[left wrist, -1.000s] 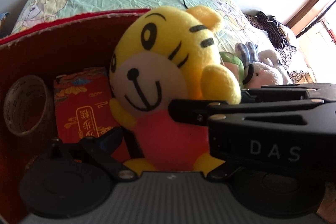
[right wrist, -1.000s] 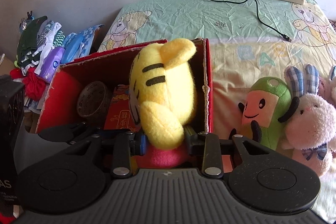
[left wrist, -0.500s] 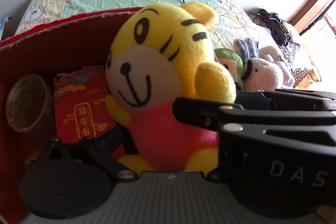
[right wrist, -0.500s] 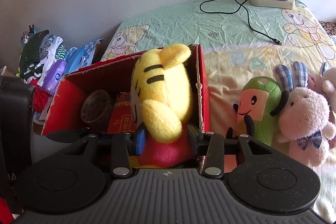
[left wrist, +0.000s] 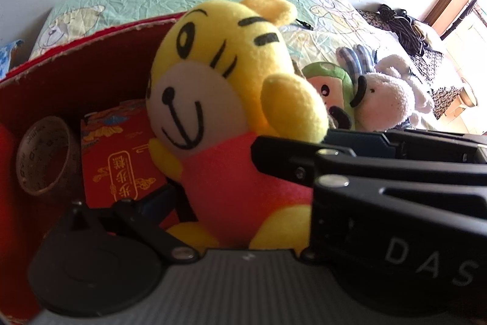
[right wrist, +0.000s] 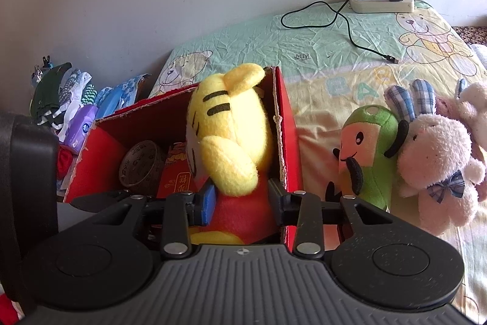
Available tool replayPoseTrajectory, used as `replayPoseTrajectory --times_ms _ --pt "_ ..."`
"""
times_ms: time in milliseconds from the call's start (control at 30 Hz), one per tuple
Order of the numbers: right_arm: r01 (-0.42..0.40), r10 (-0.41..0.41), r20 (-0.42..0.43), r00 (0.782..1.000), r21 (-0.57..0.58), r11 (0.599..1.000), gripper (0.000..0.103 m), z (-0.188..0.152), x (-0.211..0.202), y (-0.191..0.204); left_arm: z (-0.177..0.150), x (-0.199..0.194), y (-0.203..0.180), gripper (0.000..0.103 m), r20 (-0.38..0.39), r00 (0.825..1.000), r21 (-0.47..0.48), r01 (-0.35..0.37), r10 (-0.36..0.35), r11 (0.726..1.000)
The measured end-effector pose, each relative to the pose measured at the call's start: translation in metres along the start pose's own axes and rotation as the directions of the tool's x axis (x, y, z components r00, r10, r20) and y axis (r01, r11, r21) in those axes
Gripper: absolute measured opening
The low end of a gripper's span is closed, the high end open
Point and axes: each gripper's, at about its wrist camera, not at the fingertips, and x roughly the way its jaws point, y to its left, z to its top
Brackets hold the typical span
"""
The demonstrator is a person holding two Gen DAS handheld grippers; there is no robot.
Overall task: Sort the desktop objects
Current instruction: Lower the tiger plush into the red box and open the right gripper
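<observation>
A yellow tiger plush (right wrist: pixel 231 136) with a red body stands upright inside the red cardboard box (right wrist: pixel 289 142), against its right wall. My right gripper (right wrist: pixel 240 197) is shut on the plush's red body, one finger on each side. In the left wrist view the tiger plush (left wrist: pixel 219 87) faces me. The right gripper's black body (left wrist: pixel 395 203) crosses in front from the right. My left gripper (left wrist: pixel 243 203) is open at the box's near side. Its left finger (left wrist: pixel 158 200) shows beside the plush and its right finger is hidden.
A roll of tape (left wrist: pixel 42 154) and a red envelope (left wrist: pixel 121 160) lie in the box. A green plush (right wrist: pixel 368 154) and a white bunny plush (right wrist: pixel 435 160) sit on the bed right of the box. A power strip (right wrist: pixel 383 0) with a cable lies at the back. Clothes (right wrist: pixel 67 108) are piled at the left.
The tiger plush has shifted a little left and leaned in the left wrist view, still held by the right gripper. The right camera has drawn back slightly from the box.
</observation>
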Motion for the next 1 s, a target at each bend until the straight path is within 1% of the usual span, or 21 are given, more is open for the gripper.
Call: replayPoseTrajectory --times_ms 233,367,767,867,1000 --pt "-0.003 0.003 0.009 1.000 0.007 1.000 0.036 -0.0019 -0.0015 -0.0003 -0.0015 0.0020 0.0044 0.102 -0.018 1.000 -0.044 0.024 -0.025 0.999" --pt "-0.004 0.004 0.012 1.000 0.007 1.000 0.035 -0.0026 -0.0021 -0.0008 -0.0024 0.0010 0.0026 0.102 -0.013 1.000 -0.045 0.015 -0.016 0.999" --pt "-0.003 0.003 0.027 1.000 0.001 1.000 0.035 -0.0046 -0.0034 0.0004 -0.0074 0.0017 0.0051 0.102 -0.002 1.000 -0.084 0.029 -0.029 0.996" --pt "-0.013 0.013 0.033 0.999 0.005 1.000 0.035 -0.0060 -0.0043 -0.0013 -0.0078 0.0012 0.0034 0.103 0.007 1.000 -0.078 0.022 -0.022 0.997" --pt "-0.034 0.033 0.044 0.999 0.021 0.999 0.035 -0.0087 -0.0070 -0.0042 -0.0087 -0.0019 -0.0014 0.102 0.030 1.000 -0.059 -0.006 0.008 0.998"
